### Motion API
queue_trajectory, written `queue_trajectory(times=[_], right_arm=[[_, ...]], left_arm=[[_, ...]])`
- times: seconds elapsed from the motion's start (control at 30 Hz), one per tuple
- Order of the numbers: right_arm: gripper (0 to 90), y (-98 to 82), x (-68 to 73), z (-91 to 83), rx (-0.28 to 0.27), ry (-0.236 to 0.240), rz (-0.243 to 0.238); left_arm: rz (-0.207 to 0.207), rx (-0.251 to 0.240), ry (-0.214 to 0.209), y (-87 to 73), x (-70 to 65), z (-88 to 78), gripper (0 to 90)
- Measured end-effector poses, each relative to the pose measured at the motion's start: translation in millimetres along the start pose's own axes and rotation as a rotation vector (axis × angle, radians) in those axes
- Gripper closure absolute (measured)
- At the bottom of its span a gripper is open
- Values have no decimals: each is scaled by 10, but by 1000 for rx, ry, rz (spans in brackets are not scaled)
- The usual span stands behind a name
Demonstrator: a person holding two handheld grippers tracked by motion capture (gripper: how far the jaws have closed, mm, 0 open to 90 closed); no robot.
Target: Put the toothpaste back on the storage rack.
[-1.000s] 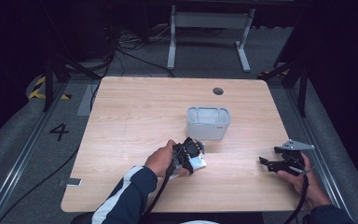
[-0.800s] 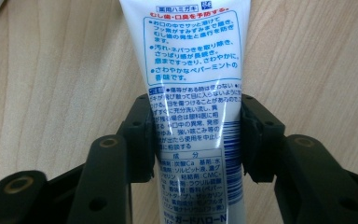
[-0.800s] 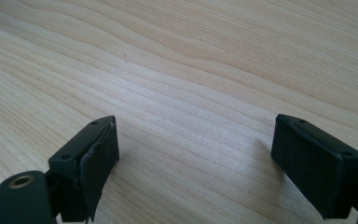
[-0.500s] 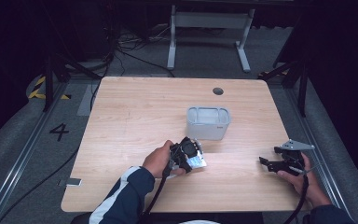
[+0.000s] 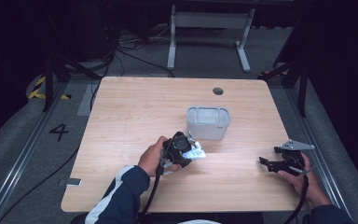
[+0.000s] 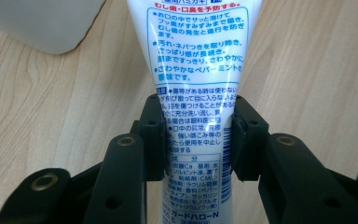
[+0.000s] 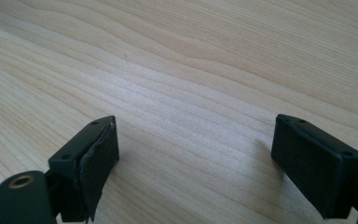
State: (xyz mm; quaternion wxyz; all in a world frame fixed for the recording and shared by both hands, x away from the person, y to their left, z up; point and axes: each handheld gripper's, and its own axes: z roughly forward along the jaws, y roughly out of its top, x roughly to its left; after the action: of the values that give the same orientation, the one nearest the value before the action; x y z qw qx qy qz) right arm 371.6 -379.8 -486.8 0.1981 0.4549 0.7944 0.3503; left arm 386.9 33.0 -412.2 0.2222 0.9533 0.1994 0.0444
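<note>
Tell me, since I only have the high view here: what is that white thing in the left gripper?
Observer: A toothpaste tube printed with blue and red Japanese text.
Operator: Is it actually clamped?
Observer: Yes, the left gripper has both pads pressed against the tube's sides.
Operator: And the right gripper?
Observer: The right gripper is wide open, with bare wooden table between its pads.

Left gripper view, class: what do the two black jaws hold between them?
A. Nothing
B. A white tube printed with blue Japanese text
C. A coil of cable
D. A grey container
B: the left gripper has its jaws pressed on both sides of the white tube, above the wooden table.
</note>
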Motion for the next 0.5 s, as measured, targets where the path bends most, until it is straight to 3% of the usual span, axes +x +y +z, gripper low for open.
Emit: queue_trajectory(times=[0.1,0.13,0.27,0.5], right_arm=[[151,1,2,0,-1,1,4],[151,0,2,0,-2,1,3],[151,0,2,-1,-1,2,2],[151,0,2,-1,-1,3,1]], left_arm=[[2,-9,-3,-7,6,-39,638],[0,-42,-4,-24,12,-62,638],[-1,-79,-25,-51,36,-132,638],[5,-131,-6,-82,25,-258,638]])
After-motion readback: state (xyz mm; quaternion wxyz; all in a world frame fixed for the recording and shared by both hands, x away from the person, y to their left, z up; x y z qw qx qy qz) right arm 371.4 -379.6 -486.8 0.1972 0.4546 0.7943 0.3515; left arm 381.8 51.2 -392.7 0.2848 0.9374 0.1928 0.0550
